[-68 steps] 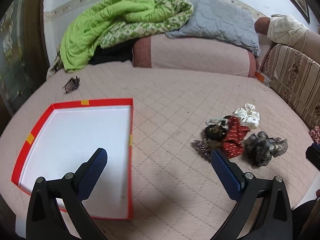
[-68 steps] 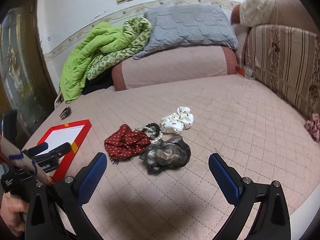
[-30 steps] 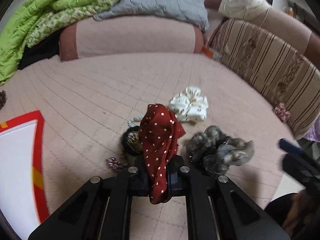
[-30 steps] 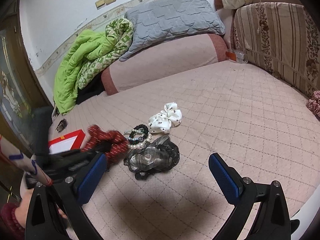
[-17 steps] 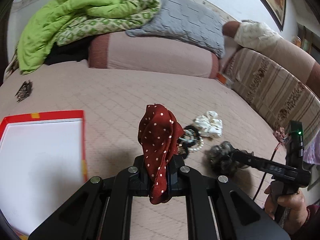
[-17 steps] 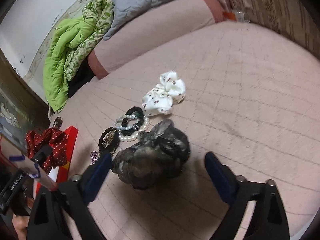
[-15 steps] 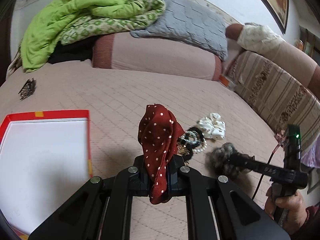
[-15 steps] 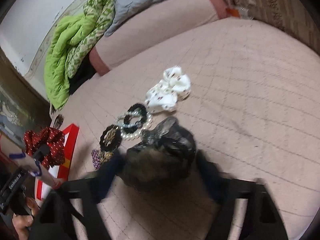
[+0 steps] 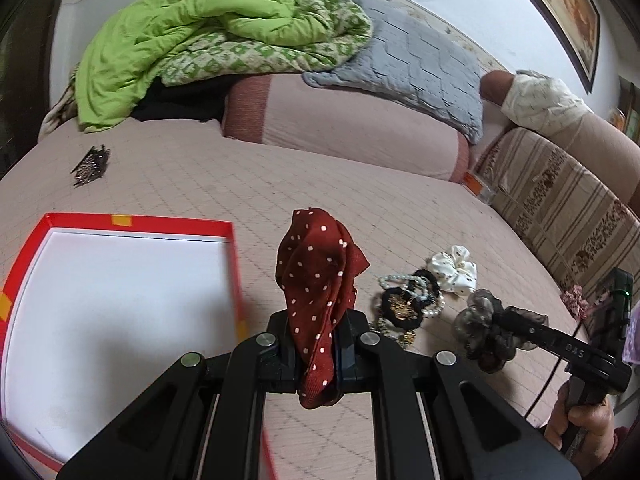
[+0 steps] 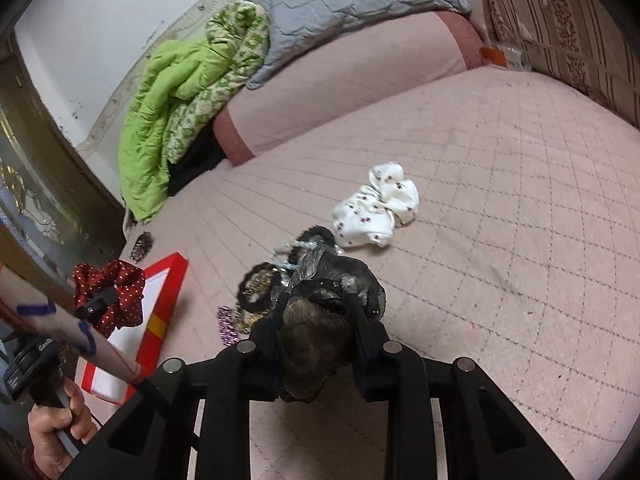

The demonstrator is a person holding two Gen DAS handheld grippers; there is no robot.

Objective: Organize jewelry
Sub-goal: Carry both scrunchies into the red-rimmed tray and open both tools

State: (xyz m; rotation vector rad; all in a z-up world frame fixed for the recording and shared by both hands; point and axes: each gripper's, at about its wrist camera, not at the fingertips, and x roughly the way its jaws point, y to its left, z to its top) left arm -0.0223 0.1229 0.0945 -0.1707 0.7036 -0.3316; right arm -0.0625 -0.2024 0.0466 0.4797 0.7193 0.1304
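1. Bedspread (image 10: 500,208): pink quilted cloth with a diamond stitch, soft and yielding. Risk: small pieces sink into the stitch lines and get missed.
2. Tray (image 9: 132,222): shallow, red rim, smooth white floor, lying left of the pile and holding nothing yet. Risk: the thin card rim could catch a trailing fold and tip.
3. Red scrunchie (image 9: 318,276): dotted woven fabric, limp, pinched fast in the closed left gripper (image 9: 316,340), held just right of the tray's rim. Risk: released here it lands on the bedspread, not inside.
4. Dark scrunchie (image 10: 320,300): sheer, crumpled gauze with a dull sheen, between the jaws of the right gripper (image 10: 318,336), which have just been closing and now press into it. Risk: springy gauze may slide out, or drag the neighbours.
5. White scrunchie (image 10: 376,210): ruffled, printed, lying apart.
6. Bracelets (image 9: 404,304): pearly beads and black rings, tangled just beside the dark scrunchie; likely snag.
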